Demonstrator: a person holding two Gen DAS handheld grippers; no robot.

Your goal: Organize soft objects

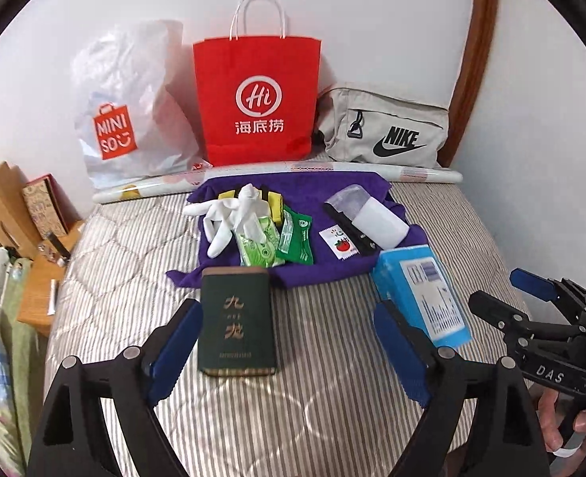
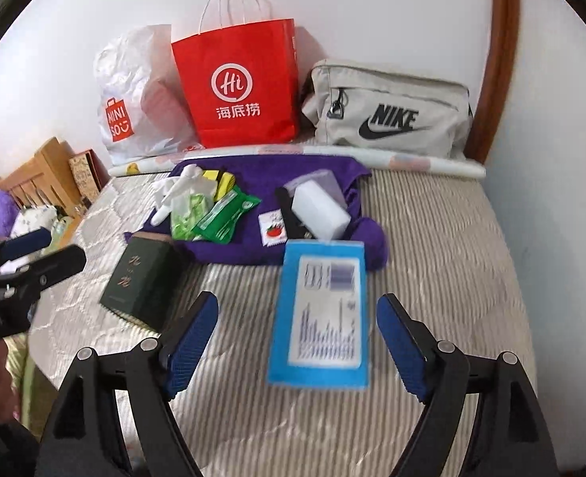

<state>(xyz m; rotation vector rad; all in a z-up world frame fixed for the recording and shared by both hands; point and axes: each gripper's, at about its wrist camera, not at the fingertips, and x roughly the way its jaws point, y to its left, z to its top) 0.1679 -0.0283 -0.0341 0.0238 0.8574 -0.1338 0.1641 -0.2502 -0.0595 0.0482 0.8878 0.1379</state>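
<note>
While both grippers hover wide open and empty above the bed (image 1: pixel 332 417), left gripper (image 1: pixel 289 342) flanks the green box (image 1: pixel 235 322); right gripper (image 2: pixel 297 342) flanks the blue box (image 2: pixel 320 314).

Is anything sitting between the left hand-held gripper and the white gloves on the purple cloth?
Yes. The dark green box lies on the striped bedding directly ahead of the open left hand-held gripper, its far end at the purple cloth. The white gloves lie beyond it, beside the green packets.
</note>
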